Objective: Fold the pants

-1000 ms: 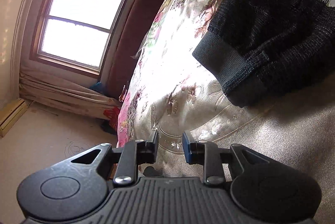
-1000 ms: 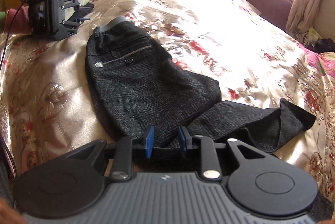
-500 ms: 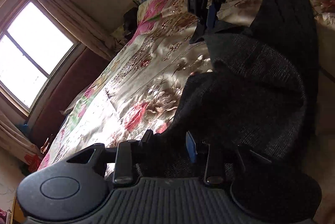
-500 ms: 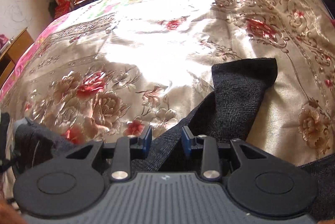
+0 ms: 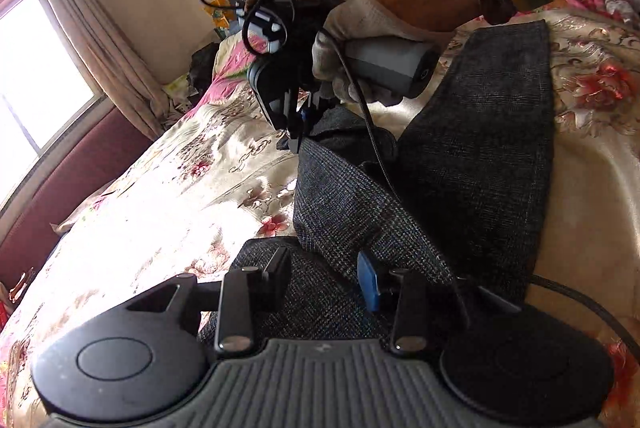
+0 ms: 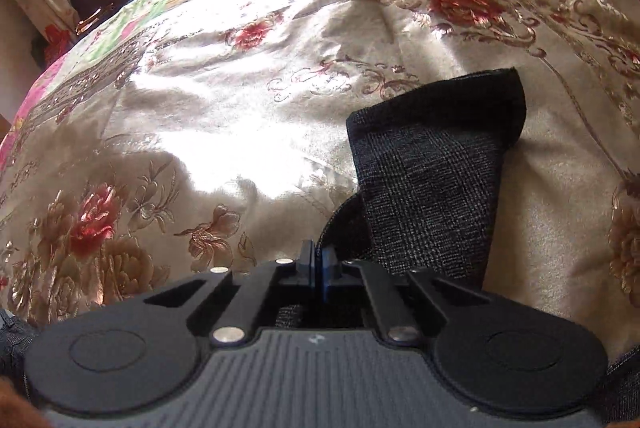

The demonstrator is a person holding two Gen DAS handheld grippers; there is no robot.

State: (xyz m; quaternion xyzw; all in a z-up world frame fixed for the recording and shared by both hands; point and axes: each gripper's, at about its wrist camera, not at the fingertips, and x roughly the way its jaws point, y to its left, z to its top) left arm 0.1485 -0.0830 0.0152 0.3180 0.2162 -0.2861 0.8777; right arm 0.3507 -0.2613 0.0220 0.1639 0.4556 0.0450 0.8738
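2 handheld grippers work dark pants (image 5: 472, 156) on a floral bed (image 6: 248, 100).
The right gripper (image 6: 316, 268) has just closed, its jaws pinching a pant edge; 1 leg stretches ahead of them. The left gripper (image 5: 324, 276) has jaws spread apart, pants fabric lying between and beyond them, not pressed.

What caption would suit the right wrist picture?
Right gripper, jaws just closed, pinches dark pants on a floral bedspread.
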